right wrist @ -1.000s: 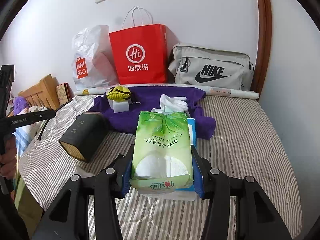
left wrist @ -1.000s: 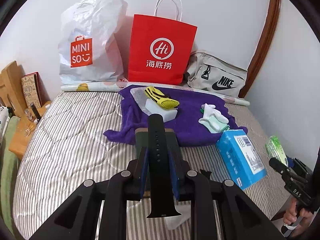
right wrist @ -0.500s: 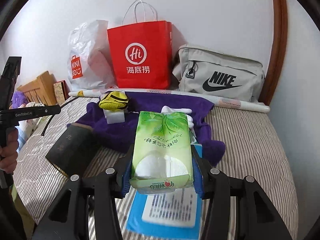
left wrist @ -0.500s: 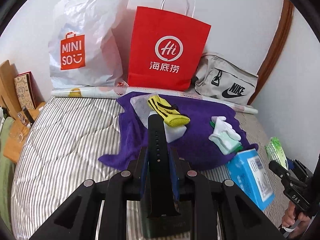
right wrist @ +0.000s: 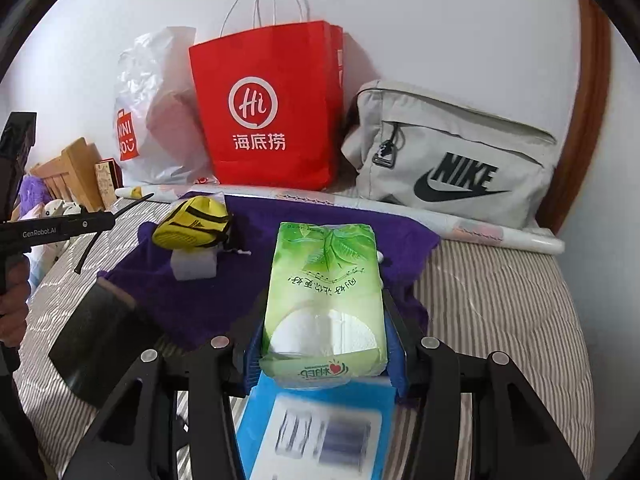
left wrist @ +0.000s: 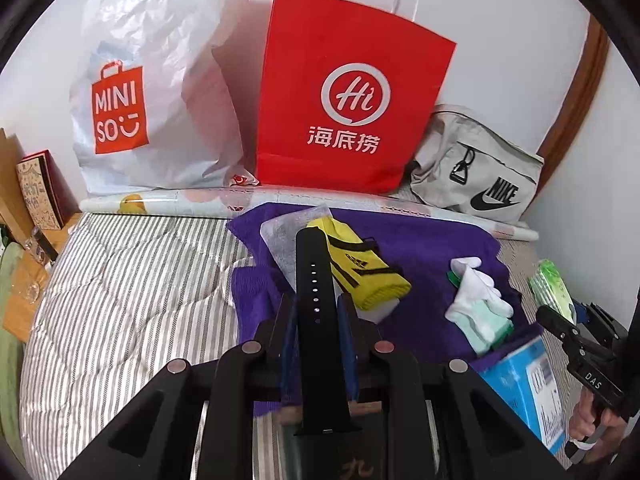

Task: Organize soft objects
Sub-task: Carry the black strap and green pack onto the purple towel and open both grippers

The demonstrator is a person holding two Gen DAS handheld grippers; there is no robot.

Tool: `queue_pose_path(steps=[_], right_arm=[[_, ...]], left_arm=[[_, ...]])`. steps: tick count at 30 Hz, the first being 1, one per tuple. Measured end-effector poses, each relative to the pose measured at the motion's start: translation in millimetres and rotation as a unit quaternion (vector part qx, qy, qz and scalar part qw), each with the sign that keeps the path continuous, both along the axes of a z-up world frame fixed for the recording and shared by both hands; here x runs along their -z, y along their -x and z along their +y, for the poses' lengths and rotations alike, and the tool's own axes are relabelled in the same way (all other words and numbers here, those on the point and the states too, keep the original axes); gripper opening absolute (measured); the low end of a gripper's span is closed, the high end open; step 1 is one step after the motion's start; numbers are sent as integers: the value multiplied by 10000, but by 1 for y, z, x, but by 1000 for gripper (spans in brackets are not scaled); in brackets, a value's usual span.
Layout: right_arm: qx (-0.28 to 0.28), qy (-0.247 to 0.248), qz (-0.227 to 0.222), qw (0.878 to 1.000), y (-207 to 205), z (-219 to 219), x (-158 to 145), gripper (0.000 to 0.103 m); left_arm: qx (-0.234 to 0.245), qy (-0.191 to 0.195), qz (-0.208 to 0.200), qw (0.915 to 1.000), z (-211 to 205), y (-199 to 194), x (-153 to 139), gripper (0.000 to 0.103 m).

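The left gripper [left wrist: 318, 316] was closed narrowly on a black watch strap [left wrist: 318, 320], which stood up between its blue pads [left wrist: 287, 344] and pointed toward 12 o'clock. The right gripper [right wrist: 324, 344] was open about as wide as a green tissue pack [right wrist: 326, 300] and pressed it from both sides, with the pack lying flat between the pads. Under this pack, at 6 o'clock in the right wrist view, a blue box [right wrist: 320, 424] was seen, blurred. A purple towel [left wrist: 432, 248] lay spread on the striped bed cover [left wrist: 132, 280]. On the towel, a yellow sock [left wrist: 360, 272] rested over a white block [right wrist: 194, 266], and at 3 o'clock from it a pair of white gloves [left wrist: 478, 296] lay on the cloth. A dark box [right wrist: 100, 336] sat at 9 o'clock from the right gripper, partly on the towel edge. At 12 o'clock, against the wall, a white plastic bag [left wrist: 160, 92], a red paper bag [left wrist: 348, 96] and a grey Nike bag [right wrist: 452, 156] stood side by side. I could not tell what was inside these three bags. A long paper roll [left wrist: 192, 200] lay in front of them.
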State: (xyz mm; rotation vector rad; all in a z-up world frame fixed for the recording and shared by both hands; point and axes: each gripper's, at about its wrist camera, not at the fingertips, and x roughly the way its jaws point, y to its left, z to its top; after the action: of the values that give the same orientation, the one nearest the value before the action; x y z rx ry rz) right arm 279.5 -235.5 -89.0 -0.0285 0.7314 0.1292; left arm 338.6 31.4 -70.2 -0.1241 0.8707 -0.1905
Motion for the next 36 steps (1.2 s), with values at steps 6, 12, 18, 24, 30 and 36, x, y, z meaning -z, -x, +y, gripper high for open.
queue_pose_path(steps=[6, 12, 18, 24, 30, 36], right_arm=[[-24, -6, 198, 9998, -30, -7, 10, 49], [25, -92, 400, 9992, -44, -19, 17, 49], [-37, -54, 646, 9979, -56, -17, 23, 50], [-45, -60, 822, 9966, -64, -14, 30, 51], [-128, -183, 1093, 9938, -71, -15, 40, 51], [-106, -258, 1180, 9926, -72, -17, 41, 60]], left_arm=[[-104, 48, 175, 9998, 3, -20, 13, 20], [-46, 54, 306, 9995, -1, -34, 19, 20], [0, 50, 422, 9991, -5, -42, 26, 20], [32, 129, 590, 9982, -6, -47, 34, 20], [52, 148, 741, 9971, -7, -50, 42, 20], [24, 280, 837, 9961, -4, -51, 43, 23]])
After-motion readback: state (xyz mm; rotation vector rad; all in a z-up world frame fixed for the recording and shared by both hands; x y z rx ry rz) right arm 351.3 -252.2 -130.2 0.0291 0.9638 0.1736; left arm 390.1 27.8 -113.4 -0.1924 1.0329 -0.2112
